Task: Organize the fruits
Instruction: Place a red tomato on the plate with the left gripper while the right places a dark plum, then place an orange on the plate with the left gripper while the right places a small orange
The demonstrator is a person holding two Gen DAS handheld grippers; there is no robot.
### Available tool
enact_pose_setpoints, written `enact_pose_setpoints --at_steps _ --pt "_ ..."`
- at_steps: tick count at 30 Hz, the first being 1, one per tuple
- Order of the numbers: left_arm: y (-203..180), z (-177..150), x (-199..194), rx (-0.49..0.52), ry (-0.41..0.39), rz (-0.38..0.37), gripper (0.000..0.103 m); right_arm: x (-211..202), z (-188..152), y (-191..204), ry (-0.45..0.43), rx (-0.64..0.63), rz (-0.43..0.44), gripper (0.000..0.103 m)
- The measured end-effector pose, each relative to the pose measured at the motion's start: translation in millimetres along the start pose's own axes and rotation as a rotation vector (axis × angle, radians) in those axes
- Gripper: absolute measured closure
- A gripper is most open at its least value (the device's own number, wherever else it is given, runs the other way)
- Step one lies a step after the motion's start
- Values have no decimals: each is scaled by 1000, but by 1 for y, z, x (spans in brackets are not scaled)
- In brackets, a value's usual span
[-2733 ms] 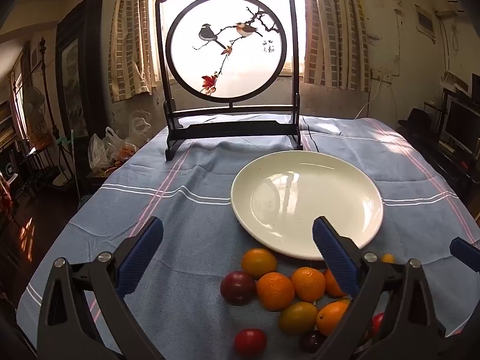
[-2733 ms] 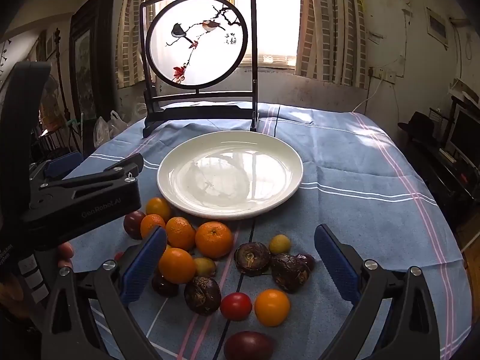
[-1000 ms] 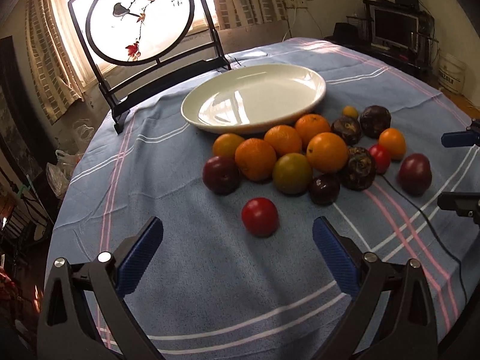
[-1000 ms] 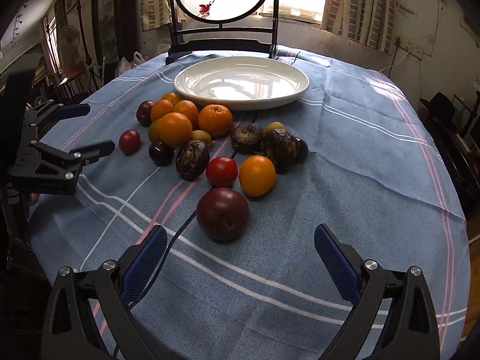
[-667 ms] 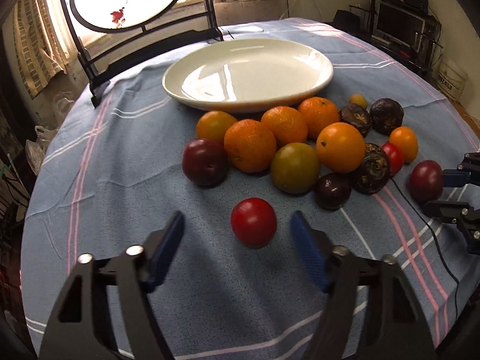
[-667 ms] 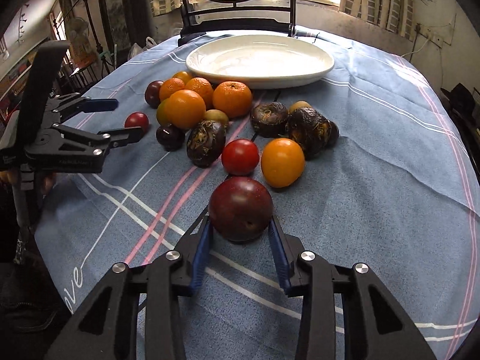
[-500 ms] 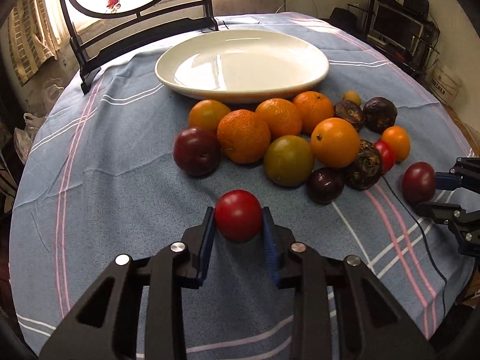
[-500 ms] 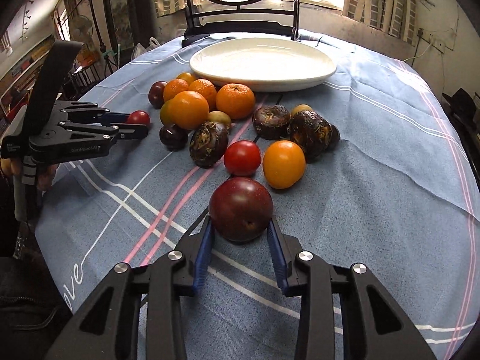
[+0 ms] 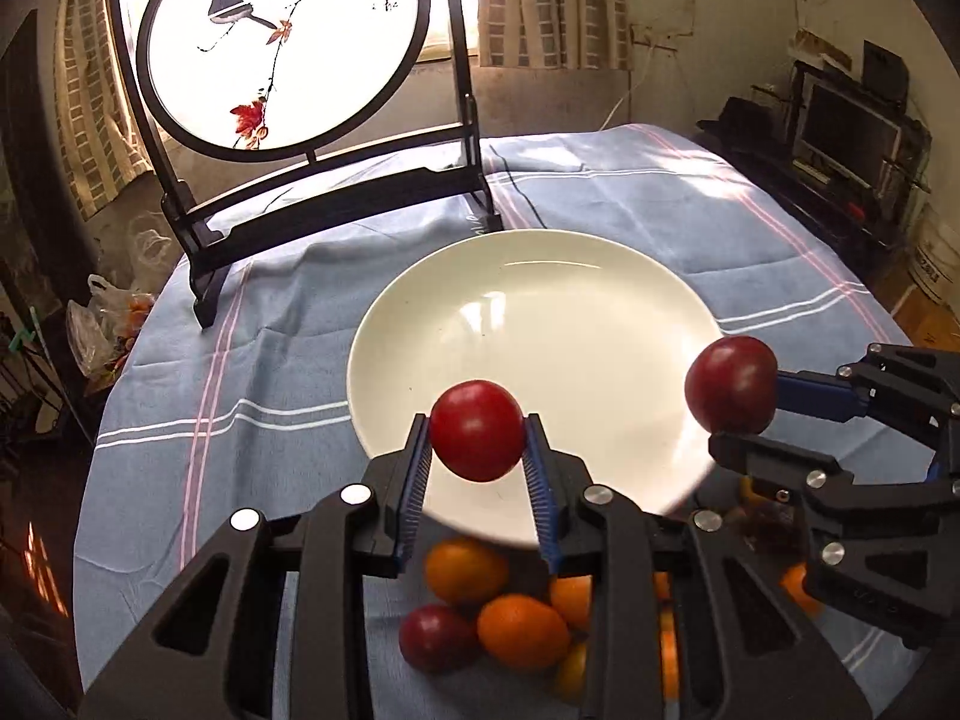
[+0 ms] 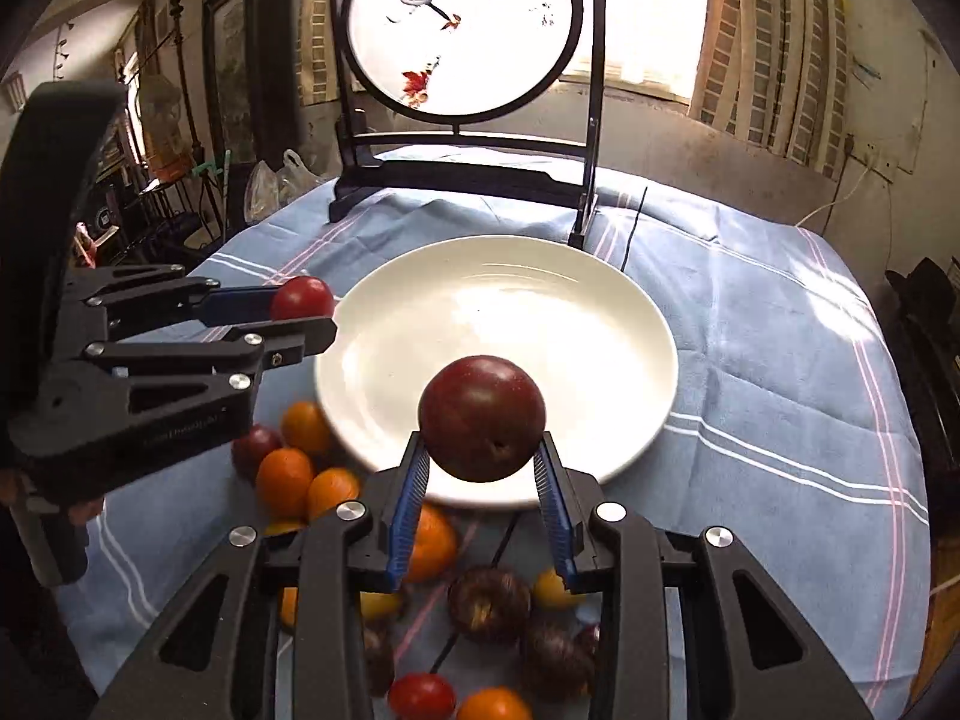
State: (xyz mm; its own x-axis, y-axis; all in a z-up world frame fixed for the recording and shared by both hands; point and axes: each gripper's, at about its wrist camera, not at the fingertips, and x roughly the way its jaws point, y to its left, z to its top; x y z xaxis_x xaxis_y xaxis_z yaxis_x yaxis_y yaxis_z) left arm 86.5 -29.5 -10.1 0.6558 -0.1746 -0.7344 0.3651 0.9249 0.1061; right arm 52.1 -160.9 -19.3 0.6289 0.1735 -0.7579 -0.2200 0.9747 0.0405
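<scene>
The red tomato (image 9: 477, 431) is clamped between the blue pads of the left gripper (image 9: 478, 462), lifted clear of the cloth and hanging over the near rim of the white plate (image 9: 540, 276). The dark plum (image 10: 482, 418) is gripped the same way by the right gripper (image 10: 483, 468), also in the air above the plate's near edge, a little to the right of the tomato; in the left wrist view the 2 fruits are well apart, with bare plate between them. The plate's bowl holds nothing, so its whole middle and far side are free.

Below and behind both grippers the remaining fruit pile (image 10: 336, 480) lies on the cloth against the plate's near rim: oranges, a second red tomato (image 10: 421, 695), another plum and several dark wrinkled fruits, partly hidden by the gripper frames and blurred.

The blue striped tablecloth (image 10: 780, 372) is bare to the right of the plate out to the table's edge, and bare to the left as well. Beyond the plate stands a round bird-painted screen (image 9: 282, 42) on a black stand, its foot close to the plate's far rim.
</scene>
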Motion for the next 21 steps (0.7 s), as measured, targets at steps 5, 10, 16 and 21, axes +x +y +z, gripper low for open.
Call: enact_pose_setpoints --at_steps 5,10,16,21 --pt "10 8 33 -36 30 8 71 42 18 -16 47 47 -3 66" --pt "17 5 39 -34 8 41 32 47 23 -26 16 67 -33 46" --pt "25 -14 11 -20 -6 18 30 -1 -3 -23 -8 33 32 40" --pt "19 -55 -27 30 -19 -40 23 -49 -60 -2 -3 -101 56 40"
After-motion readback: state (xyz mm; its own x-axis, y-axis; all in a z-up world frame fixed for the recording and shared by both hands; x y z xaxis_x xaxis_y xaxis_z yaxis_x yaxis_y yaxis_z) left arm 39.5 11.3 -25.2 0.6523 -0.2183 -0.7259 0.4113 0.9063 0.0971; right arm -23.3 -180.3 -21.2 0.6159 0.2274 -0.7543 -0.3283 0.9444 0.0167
